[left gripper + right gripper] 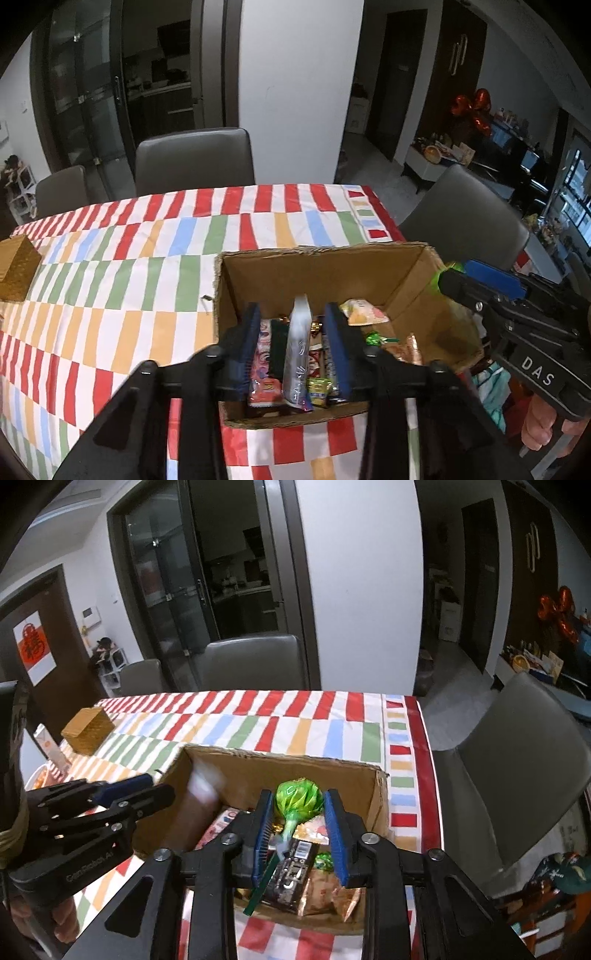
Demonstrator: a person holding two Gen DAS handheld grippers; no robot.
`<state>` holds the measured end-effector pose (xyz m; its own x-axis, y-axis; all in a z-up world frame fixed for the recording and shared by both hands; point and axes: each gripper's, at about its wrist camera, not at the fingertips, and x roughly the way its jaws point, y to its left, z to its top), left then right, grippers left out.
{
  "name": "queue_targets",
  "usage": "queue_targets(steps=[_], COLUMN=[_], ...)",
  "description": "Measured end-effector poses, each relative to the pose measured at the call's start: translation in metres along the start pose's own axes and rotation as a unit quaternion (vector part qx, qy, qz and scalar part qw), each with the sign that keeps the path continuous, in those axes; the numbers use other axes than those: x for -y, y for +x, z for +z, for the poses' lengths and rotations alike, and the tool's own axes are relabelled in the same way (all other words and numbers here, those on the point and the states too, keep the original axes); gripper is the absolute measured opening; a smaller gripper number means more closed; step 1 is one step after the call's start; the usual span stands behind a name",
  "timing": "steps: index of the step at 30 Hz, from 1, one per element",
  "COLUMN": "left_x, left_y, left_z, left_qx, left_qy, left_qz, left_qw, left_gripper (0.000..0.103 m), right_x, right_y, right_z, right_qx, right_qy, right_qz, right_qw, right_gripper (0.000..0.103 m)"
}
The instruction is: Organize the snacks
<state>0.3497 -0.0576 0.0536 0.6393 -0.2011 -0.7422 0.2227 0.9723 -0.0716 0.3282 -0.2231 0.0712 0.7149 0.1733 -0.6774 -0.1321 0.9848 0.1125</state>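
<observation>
Left tongs (297,341) over cardboard box (321,266), pads apart, silver sachet (298,354) upright in gap, touching neither pad. Right tongs (301,829) over same box, pads apart, green-wrapped lollipop (297,799) between them; contact with pads unclear. Below in box: loose snack packets (264,373), dark bar with barcode (293,871). Box near counter (147,280) edge on striped cloth. Woven box (88,731) well apart, far left. Grey chairs (255,661) beyond.

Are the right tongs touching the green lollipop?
Apart. The right wrist view shows the green lollipop between the right tongs, with clear gaps to both blue pads, over the box.
</observation>
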Motion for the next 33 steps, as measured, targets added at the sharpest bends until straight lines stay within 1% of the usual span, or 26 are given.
queue_targets(steps=[1, 2, 3, 4, 6, 10, 12, 14, 16, 18, 20, 21, 22, 24, 26, 27, 30, 33], left_x=[-0.001, -0.002, -0.002, -0.003, -0.003, -0.003, -0.001, 0.001, 0.002, 0.004, 0.006, 0.008, 0.01, 0.012, 0.015, 0.016, 0.018, 0.023], left_y=[-0.002, -0.004, -0.008, -0.013, -0.023, -0.043, -0.054, -0.064, -0.077, -0.086, -0.094, -0.098, -0.101, -0.108, -0.115, -0.117, -0.126, -0.134], left_z=[-0.003, -0.005, -0.009, -0.013, -0.021, -0.036, -0.045, -0.053, -0.064, -0.072, -0.081, -0.085, -0.089, -0.097, -0.106, -0.11, -0.124, -0.137], left_qx=[0.002, 0.003, 0.006, 0.011, 0.023, 0.044, 0.054, 0.065, 0.078, 0.089, 0.099, 0.102, 0.105, 0.115, 0.123, 0.126, 0.131, 0.141], left_qy=[0.001, 0.001, 0.002, 0.002, 0.004, 0.007, 0.011, 0.014, 0.014, 0.015, 0.018, 0.022, 0.026, 0.029, 0.034, 0.034, 0.027, 0.034], left_qz=[0.005, 0.007, 0.008, 0.012, 0.025, 0.039, 0.046, 0.052, 0.054, 0.056, 0.063, 0.065, 0.066, 0.075, 0.081, 0.082, 0.077, 0.081], left_qw=[1.0, 1.0, 0.9999, 0.9999, 0.9994, 0.9982, 0.9974, 0.9964, 0.9954, 0.9943, 0.993, 0.9924, 0.9919, 0.9901, 0.9885, 0.9881, 0.988, 0.9861], left_gripper=[0.037, 0.039, 0.042, 0.044, 0.052, 0.058, 0.063, 0.065, 0.07, 0.077, 0.079, 0.082, 0.083, 0.09, 0.093, 0.095, 0.098, 0.101], right_x=[0.001, 0.001, 0.0, -0.002, -0.004, -0.011, -0.014, -0.017, -0.019, -0.02, -0.023, -0.024, -0.024, -0.025, -0.025, -0.025, -0.023, -0.023], right_y=[0.001, 0.0, -0.001, -0.003, -0.009, -0.027, -0.039, -0.051, -0.062, -0.073, -0.084, -0.089, -0.094, -0.102, -0.11, -0.113, -0.124, -0.131], right_z=[-0.002, -0.004, -0.006, -0.01, -0.015, -0.029, -0.037, -0.045, -0.052, -0.061, -0.07, -0.075, -0.08, -0.088, -0.097, -0.1, -0.114, -0.127], right_qx=[-0.002, -0.001, 0.0, 0.001, 0.004, 0.024, 0.037, 0.046, 0.055, 0.064, 0.074, 0.08, 0.084, 0.088, 0.093, 0.097, 0.105, 0.102], right_qy=[0.001, 0.0, -0.004, -0.008, -0.01, -0.019, -0.023, -0.026, -0.028, -0.032, -0.039, -0.043, -0.046, -0.047, -0.042, -0.039, -0.031, -0.024], right_qz=[-0.003, -0.004, -0.007, -0.01, -0.011, -0.016, -0.019, -0.023, -0.026, -0.033, -0.041, -0.046, -0.05, -0.053, -0.059, -0.063, -0.074, -0.072], right_qw=[1.0, 1.0, 1.0, 1.0, 1.0, 0.999, 0.999, 0.998, 0.998, 0.997, 0.996, 0.995, 0.994, 0.994, 0.993, 0.993, 0.991, 0.992], right_gripper=[0.043, 0.043, 0.043, 0.045, 0.05, 0.058, 0.061, 0.063, 0.067, 0.071, 0.075, 0.077, 0.078, 0.078, 0.079, 0.081, 0.084, 0.084])
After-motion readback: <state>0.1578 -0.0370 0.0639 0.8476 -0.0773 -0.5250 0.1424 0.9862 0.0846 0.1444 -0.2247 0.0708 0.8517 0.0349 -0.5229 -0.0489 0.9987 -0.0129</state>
